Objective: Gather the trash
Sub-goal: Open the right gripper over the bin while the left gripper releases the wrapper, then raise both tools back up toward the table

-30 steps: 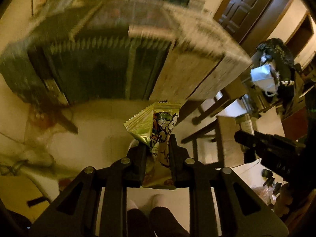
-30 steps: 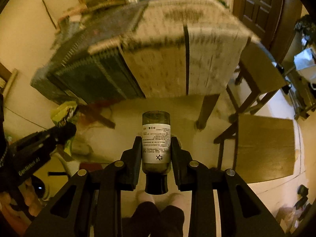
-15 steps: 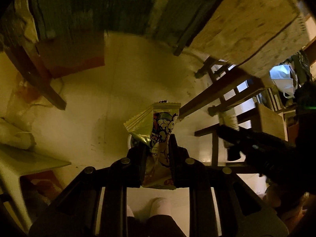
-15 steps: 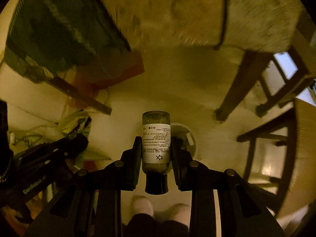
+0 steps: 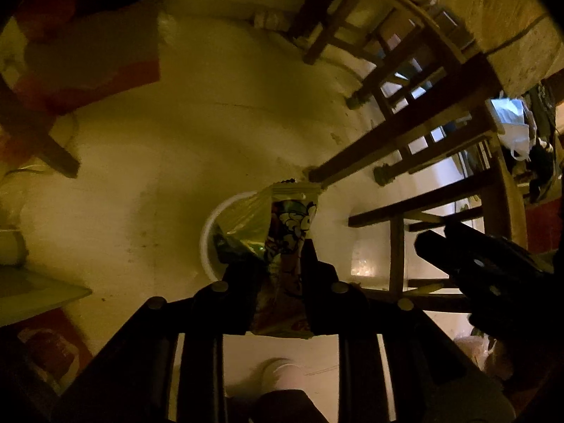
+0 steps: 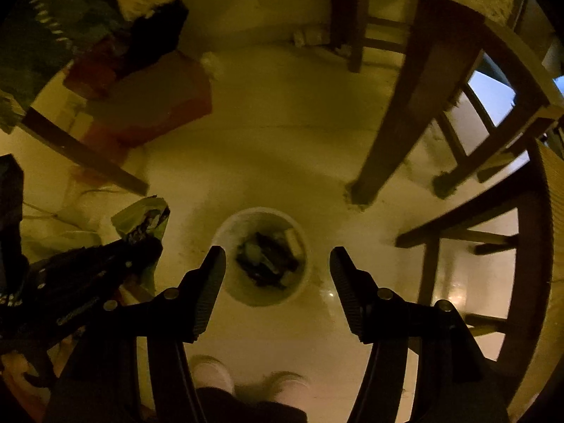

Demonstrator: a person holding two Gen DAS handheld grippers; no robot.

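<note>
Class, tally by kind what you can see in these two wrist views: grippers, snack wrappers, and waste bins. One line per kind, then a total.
Grippers: 2, the left gripper pinching the wrapper, and the right gripper, jaws opening with nothing between them.
Snack wrappers: 1, the green snack wrapper.
Waste bins: 1, the white bin on the floor, with trash inside.
Total: 4

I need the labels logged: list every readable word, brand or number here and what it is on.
Snack wrapper in the left gripper: cartoon print, lettering too blurred to read.
Left gripper body, seen from the right wrist: pale lettering, too dark and blurred to read.
Trash in the bin: no legible text.
Nothing else carries text.
</note>
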